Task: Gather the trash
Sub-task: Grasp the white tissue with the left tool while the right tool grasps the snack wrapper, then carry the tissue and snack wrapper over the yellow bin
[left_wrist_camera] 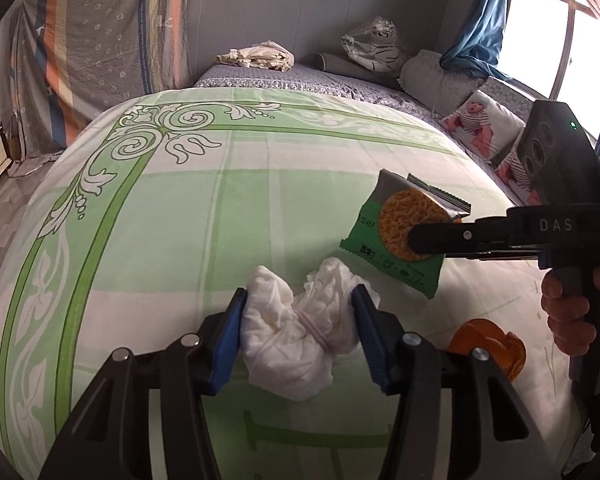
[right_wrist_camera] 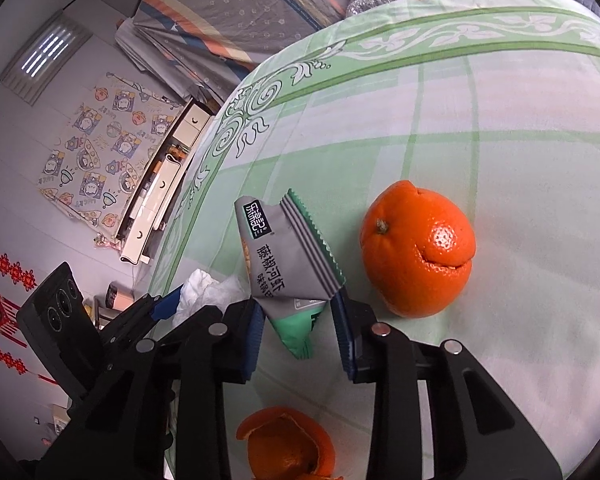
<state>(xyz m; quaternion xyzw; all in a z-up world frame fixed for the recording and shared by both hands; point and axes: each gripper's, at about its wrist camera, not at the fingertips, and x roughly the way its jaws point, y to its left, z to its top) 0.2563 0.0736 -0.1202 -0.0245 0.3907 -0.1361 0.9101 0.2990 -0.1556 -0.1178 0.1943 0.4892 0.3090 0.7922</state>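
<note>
The work surface is a bed covered by a green-and-white sheet (left_wrist_camera: 172, 208) with a scroll border; it fills most of both wrist views. In the left wrist view, the left gripper (left_wrist_camera: 300, 328) occupies the lower centre of the frame, and its two blue pads press against opposite sides of a crumpled white tissue (left_wrist_camera: 296, 344) — the tissue bulges between and below the pads, so the claw is closed on it. To the right of the tissue, in the centre right of the same frame, lies a green and grey snack wrapper (left_wrist_camera: 400, 240) printed with a round yellow cracker; the right gripper (left_wrist_camera: 416, 238) reaches in from the right edge with its black fingers at the wrapper, and part of a hand (left_wrist_camera: 568, 312) is visible on its handle. A piece of orange peel (left_wrist_camera: 488, 344) lies on the sheet at the lower right, just beside the left gripper's right finger. In the right wrist view, the right gripper (right_wrist_camera: 300, 328) sits at the lower centre, and its blue pads meet the wrapper (right_wrist_camera: 288, 256) on both sides, the wrapper standing creased and tilted between them — the claw is gripping the wrapper. A whole orange (right_wrist_camera: 418, 248) rests on the sheet just right of the wrapper, apart from it. The peel (right_wrist_camera: 288, 444) appears at the bottom edge, below the fingers. The tissue (right_wrist_camera: 208, 292) and the left gripper's blue pad show at the lower left.
</note>
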